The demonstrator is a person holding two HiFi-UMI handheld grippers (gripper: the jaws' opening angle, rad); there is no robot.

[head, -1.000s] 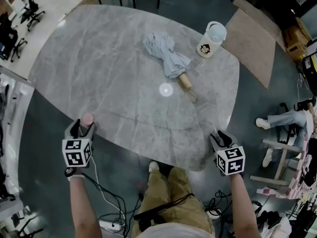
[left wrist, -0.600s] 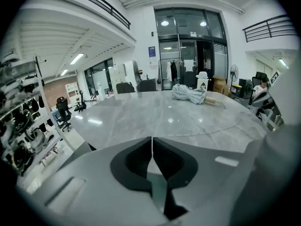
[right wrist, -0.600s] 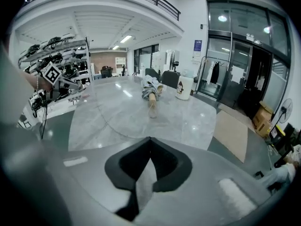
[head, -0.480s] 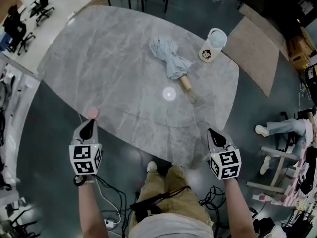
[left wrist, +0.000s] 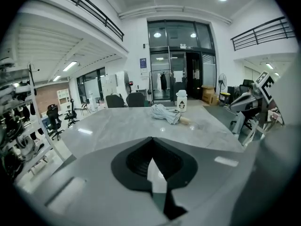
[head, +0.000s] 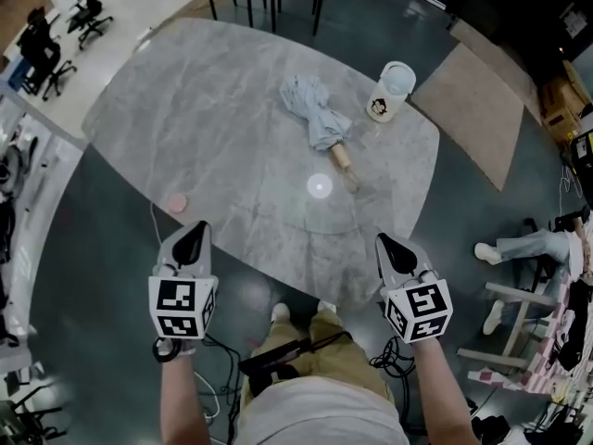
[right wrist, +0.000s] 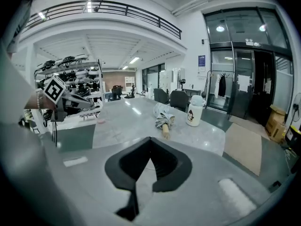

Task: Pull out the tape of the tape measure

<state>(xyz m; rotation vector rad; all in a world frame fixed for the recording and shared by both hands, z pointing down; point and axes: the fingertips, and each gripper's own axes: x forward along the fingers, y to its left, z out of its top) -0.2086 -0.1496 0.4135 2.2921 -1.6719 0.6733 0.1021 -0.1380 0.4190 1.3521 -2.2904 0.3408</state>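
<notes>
Hovering off the near edge of the grey table point(head: 213, 91), the left gripper point(head: 193, 239) and the right gripper point(head: 390, 246) both have their jaws pressed together with nothing between them. The only thing that looks like the tape measure is a small pink disc point(head: 176, 203). It lies flat on the table close to its left edge, just ahead of the left gripper and touching neither tool. The folded umbrella point(head: 313, 114) and the white bottle point(head: 390, 91) sit well apart from it, so they are no hazard. The trouble I'd expect is with the disc itself: it looks light and lies near the edge, so a nudge from closed jaws could push it onto the floor. Both jaws must open first, 1 to hold the case and 1 to pinch the tab, which I cannot make out. A weak pinch would let the tape slip back.
</notes>
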